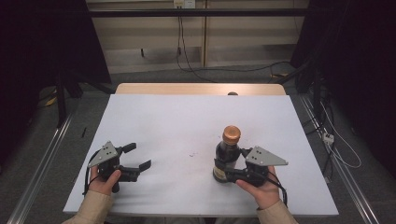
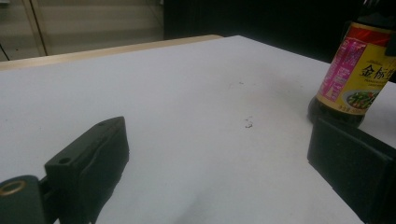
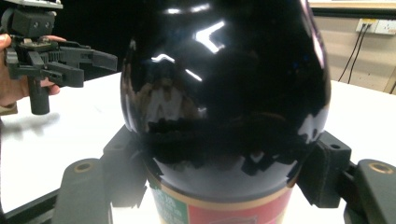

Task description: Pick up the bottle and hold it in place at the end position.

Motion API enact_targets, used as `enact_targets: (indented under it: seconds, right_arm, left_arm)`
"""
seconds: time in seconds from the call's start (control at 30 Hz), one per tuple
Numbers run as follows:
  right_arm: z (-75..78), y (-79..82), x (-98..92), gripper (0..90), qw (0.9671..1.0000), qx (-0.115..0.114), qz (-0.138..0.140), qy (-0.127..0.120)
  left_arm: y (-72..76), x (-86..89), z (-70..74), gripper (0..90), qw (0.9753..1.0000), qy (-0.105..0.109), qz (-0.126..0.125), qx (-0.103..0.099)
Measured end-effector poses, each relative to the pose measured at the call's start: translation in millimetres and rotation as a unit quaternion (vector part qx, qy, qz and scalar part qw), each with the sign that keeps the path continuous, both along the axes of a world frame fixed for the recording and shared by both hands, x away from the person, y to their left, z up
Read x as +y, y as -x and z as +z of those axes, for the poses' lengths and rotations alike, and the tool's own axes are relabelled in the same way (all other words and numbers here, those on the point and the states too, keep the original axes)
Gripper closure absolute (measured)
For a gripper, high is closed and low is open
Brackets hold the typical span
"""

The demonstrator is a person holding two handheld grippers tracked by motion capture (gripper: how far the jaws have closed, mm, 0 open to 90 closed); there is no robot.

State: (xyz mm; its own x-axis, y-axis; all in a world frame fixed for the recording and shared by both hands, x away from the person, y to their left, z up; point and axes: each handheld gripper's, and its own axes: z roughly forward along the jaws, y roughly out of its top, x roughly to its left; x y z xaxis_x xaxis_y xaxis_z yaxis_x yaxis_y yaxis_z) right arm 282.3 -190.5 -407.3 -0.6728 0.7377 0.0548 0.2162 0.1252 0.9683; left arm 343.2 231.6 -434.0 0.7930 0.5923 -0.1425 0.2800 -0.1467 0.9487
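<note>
White table bears bottle clasped between right gripper jaws

A white desk with a pale wooden far edge stands on a grey floor. Beyond it, a beige wall carries a white power socket, with black cables hanging down to the floor. Dark curtains close in on the left and right. Metal rails run along both sides of the desk.
</note>
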Motion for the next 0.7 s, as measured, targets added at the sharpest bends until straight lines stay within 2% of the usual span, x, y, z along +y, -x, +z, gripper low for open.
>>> enact_targets:
  seconds: [0.1,0.4,0.5,0.63,0.7]
  right_arm:
    - [1.8,-0.5,0.5,30.2,1.0,-0.003,0.001,0.008]
    - [4.9,-9.2,2.9,30.6,0.9999,-0.001,0.013,0.011]
    - [6.1,-12.1,5.7,30.6,0.9996,-0.009,0.014,0.021]
    - [8.8,-18.3,5.7,30.6,0.9998,-0.009,0.015,0.004]
    - [11.5,-21.2,6.6,30.6,0.9998,-0.013,0.014,0.01]
  left_arm:
    - [0.1,-0.6,-0.1,5.3,1.0,-0.002,0.0,0.0]
    - [0.2,0.2,0.2,5.3,1.0,0.0,0.0,0.0]
    - [0.1,0.2,-0.1,5.4,1.0,-0.003,-0.001,-0.002]
    - [0.3,0.4,-0.3,5.3,1.0,0.0,0.0,-0.001]
    - [0.3,0.8,-0.3,5.3,1.0,0.0,0.0,-0.001]
